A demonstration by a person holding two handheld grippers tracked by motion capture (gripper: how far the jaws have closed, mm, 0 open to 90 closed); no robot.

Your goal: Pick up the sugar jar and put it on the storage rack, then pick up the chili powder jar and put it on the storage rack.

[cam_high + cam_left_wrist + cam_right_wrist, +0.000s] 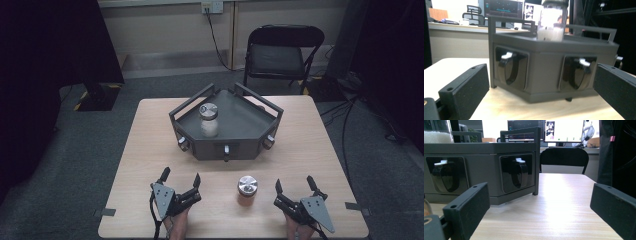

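A light wooden table [150, 150] filled the middle of the high view, with a black folding metal chair [282, 50] standing on the grey floor beyond its far edge. On the far half of the table sat a dark grey angular metal tray with raised rail handles [245, 125], its front faces carrying recessed black knobs with white tips [507, 66]. A clear glass jar with a silver lid and white granular contents [209, 120] stood upright inside the tray, toward its left part. Near the front edge of the table, between the two grippers and apart from both, stood a small jar with a silver lid and orange-brown contents [247, 191]. The left gripper [180, 179] rested at the front left with its black jaws spread wide and nothing between them. The right gripper [295, 184] rested at the front right, likewise released, its jaws parted and holding nothing. Both pointed toward the tray, well short of it.
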